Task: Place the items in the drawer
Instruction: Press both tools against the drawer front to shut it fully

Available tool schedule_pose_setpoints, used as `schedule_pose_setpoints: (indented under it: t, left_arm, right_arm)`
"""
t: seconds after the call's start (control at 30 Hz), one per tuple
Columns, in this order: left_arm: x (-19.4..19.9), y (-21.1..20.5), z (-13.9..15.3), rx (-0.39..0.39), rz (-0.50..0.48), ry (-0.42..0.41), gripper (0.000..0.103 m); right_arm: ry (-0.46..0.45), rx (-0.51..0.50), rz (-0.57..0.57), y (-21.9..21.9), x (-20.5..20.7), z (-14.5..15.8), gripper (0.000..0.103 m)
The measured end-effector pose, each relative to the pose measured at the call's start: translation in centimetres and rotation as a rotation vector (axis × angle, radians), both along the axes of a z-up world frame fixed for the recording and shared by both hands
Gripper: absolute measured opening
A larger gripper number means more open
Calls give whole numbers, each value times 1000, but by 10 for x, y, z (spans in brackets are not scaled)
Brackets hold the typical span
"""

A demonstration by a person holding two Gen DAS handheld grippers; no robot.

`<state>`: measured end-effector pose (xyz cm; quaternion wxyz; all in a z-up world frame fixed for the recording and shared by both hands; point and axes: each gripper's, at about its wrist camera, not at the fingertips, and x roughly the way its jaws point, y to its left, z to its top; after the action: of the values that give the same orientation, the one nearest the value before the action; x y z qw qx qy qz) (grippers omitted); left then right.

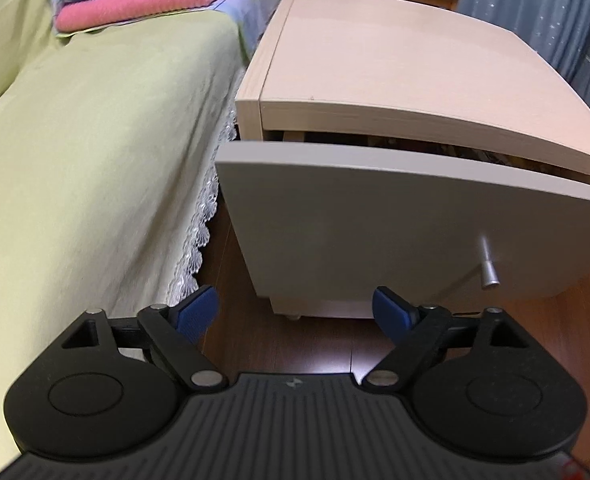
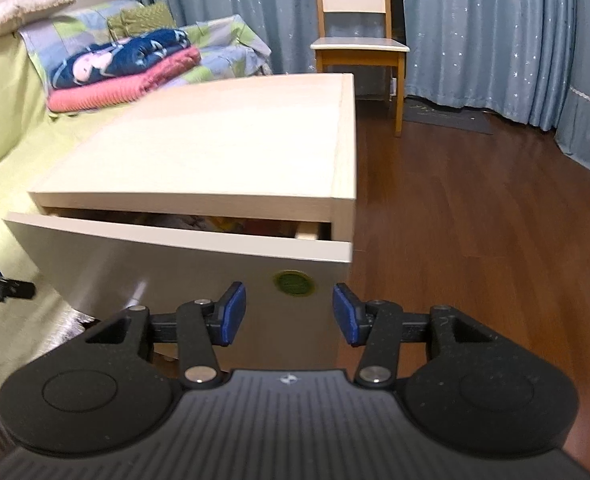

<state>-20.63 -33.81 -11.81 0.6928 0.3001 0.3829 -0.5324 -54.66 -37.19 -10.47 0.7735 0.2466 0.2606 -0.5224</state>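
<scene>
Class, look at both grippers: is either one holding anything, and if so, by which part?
Nothing is held. The left gripper and right gripper are both open and empty, in front of the drawer.

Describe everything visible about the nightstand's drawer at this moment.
The pale beige curved-front drawer of the light wooden nightstand is slightly open, leaving a narrow gap under the top. A silver cylindrical metal knob sticks out from its smooth front, and a round green sticker sits near one lower corner. Dim, unidentifiable contents show through the gap. Neither gripper touches it.
</scene>
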Motion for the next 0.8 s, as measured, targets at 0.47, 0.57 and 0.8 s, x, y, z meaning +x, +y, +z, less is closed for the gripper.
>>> schedule_pose_setpoints:
  t: [0.47, 0.57, 0.8]
  left_arm:
    - [-41, 11, 20, 55, 106, -49, 102]
    - [-47, 18, 16, 51, 109, -19, 101]
    - [-57, 26, 6, 45, 124, 8, 99]
  right_arm:
    - [-65, 50, 21, 33, 34, 5, 98]
    - [-78, 51, 9, 37, 39, 6, 102]
    - [-106, 52, -17, 49, 51, 9, 102]
